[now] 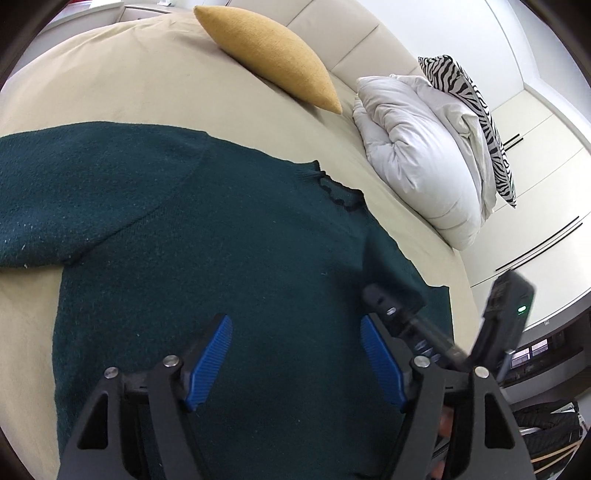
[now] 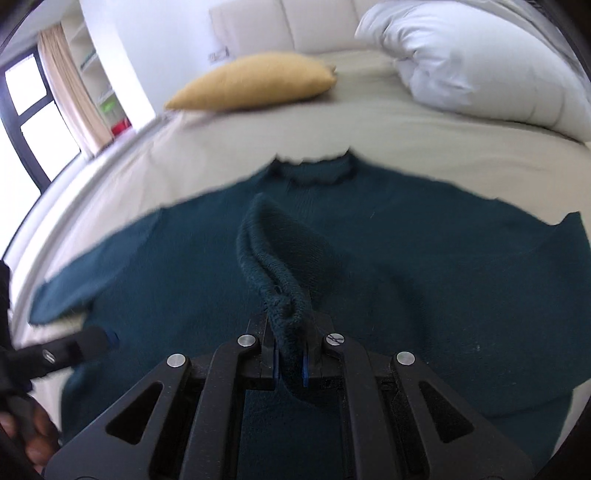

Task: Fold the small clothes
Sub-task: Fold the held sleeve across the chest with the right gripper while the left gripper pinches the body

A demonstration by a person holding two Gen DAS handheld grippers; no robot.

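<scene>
A dark green knitted sweater [image 1: 207, 258] lies flat on the beige bed sheet [image 1: 122, 88], collar [image 1: 332, 188] toward the headboard. One sleeve [image 1: 55, 192] stretches out to the left. My left gripper [image 1: 293, 321] hangs open over the sweater's body, with nothing between its blue pads [image 1: 218, 354]. In the right wrist view my right gripper [image 2: 290, 343] is shut on the other sleeve's cuff [image 2: 273, 258], which is lifted and drawn over the sweater's front [image 2: 443, 295]. The left gripper [image 2: 74, 347] also shows at that view's left edge, beside the outstretched sleeve.
A yellow cushion [image 1: 269, 55] lies near the padded headboard [image 1: 332, 33]. A bunched white duvet [image 1: 417, 147] and a zebra-striped pillow [image 1: 472, 110] sit at the right of the bed. White wardrobe doors [image 1: 546, 177] stand beyond. A curtained window [image 2: 33, 99] is at the left.
</scene>
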